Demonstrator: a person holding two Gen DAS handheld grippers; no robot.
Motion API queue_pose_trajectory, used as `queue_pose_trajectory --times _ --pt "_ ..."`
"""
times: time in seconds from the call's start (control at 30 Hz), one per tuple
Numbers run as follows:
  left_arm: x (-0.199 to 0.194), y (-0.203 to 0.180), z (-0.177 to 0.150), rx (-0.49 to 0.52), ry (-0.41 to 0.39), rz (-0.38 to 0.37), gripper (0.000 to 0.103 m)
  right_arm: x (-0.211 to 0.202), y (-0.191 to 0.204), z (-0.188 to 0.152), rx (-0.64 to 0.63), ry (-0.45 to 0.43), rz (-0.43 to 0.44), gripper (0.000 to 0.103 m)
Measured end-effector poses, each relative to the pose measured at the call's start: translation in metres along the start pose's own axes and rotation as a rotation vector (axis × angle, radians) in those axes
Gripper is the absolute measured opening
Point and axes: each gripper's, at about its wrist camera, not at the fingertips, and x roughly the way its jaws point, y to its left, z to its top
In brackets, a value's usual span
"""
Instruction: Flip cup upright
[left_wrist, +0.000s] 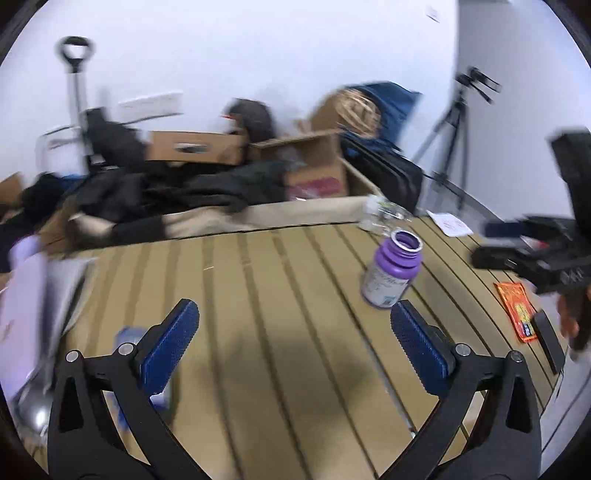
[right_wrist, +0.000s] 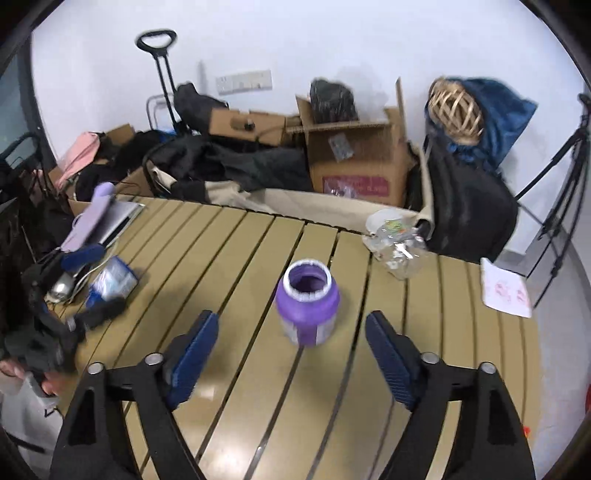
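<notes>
My right gripper (right_wrist: 291, 350) has its fingers spread wide, nothing held; left gripper (left_wrist: 295, 347) likewise spread and empty. The purple cup (right_wrist: 308, 301) stands mouth-up on the slatted table (right_wrist: 236, 258), just ahead of the right fingers and between their lines, so I judge the flip done. Best move now: back straight off without clipping it. Count: one cup, two grippers, one crumpled plastic bag (right_wrist: 397, 240), one paper sheet (right_wrist: 504, 291).
</notes>
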Motion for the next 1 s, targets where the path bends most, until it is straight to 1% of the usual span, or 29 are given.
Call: queue_pose_trajectory --times 0.1,0.17,0.23,0.4,0.57,0.6,0.67,0.7,0.8,0.9,0.93,0.97,1.0 --pt "-0.044 -0.001 -0.013 -0.005 -0.069 0.110 0.103 -0.033 0.008 -0.026 0.018 -0.066 -0.024 0.087" --pt "-0.068 -0.003 -0.023 0.009 -0.104 0.159 0.103 -0.052 0.015 -0.043 0.047 -0.104 -0.016 0.087" --pt "-0.092 -0.009 -0.033 0.010 -0.121 0.194 0.103 -0.067 0.024 -0.056 0.055 -0.125 -0.013 0.087" --pt "-0.150 -0.023 -0.061 -0.001 -0.161 0.224 0.103 -0.110 0.052 -0.087 0.068 -0.159 -0.009 0.087" --pt "-0.223 -0.039 -0.093 -0.036 -0.207 0.229 0.103 -0.175 0.080 -0.123 0.061 -0.204 -0.018 0.087" --pt "-0.234 -0.043 -0.098 -0.038 -0.217 0.245 0.103 -0.186 0.085 -0.129 0.054 -0.214 -0.024 0.087" --pt "-0.262 -0.050 -0.113 -0.051 -0.250 0.312 0.103 -0.214 0.097 -0.146 0.046 -0.254 -0.045 0.087" --pt "-0.277 -0.053 -0.121 -0.066 -0.268 0.330 0.103 -0.228 0.103 -0.156 0.048 -0.270 -0.049 0.087" --pt "-0.325 -0.061 -0.146 -0.116 -0.318 0.322 0.103 -0.270 0.119 -0.185 0.063 -0.306 -0.044 0.087" --pt "-0.367 -0.065 -0.168 -0.123 -0.307 0.331 0.103 -0.310 0.139 -0.216 0.028 -0.313 -0.041 0.087" --pt "-0.387 -0.068 -0.181 -0.127 -0.304 0.353 0.103 -0.322 0.144 -0.227 0.021 -0.315 -0.042 0.087" --pt "-0.399 -0.068 -0.188 -0.128 -0.299 0.360 0.103 -0.337 0.153 -0.242 0.012 -0.317 -0.035 0.087" --pt "-0.414 -0.070 -0.200 -0.121 -0.292 0.353 0.103 -0.347 0.159 -0.252 0.006 -0.321 -0.024 0.087"
